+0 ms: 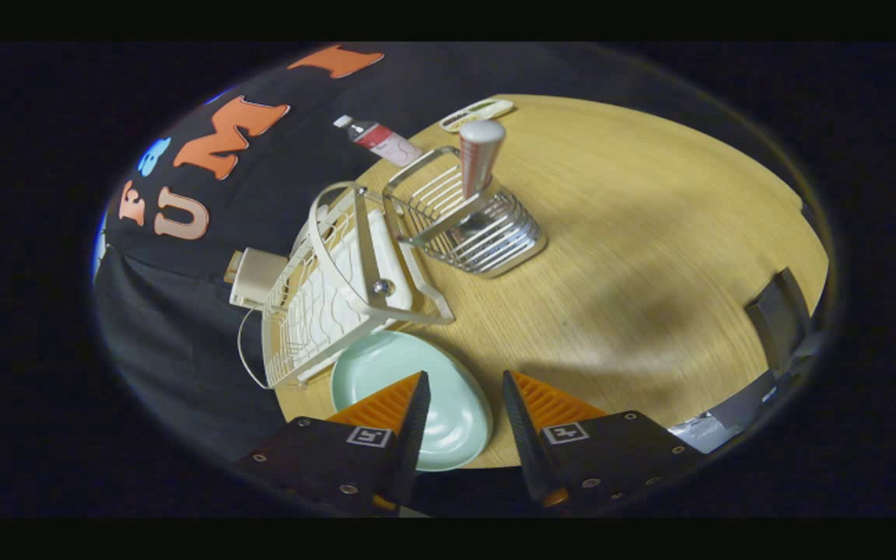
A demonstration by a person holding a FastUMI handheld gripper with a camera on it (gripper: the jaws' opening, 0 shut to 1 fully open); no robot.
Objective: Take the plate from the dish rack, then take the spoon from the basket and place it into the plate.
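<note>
Your hand-held gripper (463, 404) is open at a middling gap and holds nothing. The plate (448, 389) lies flat on the bench (650, 257), already out of the dish rack (331, 288), under and just beyond your left finger. The spoon (479, 159) stands upright in the wire basket (487, 233) at about twelve o'clock, beyond the fingers. Approach too low and a finger could catch the basket's rim and tip it; a loose pinch on the handle may let the spoon slip.
</note>
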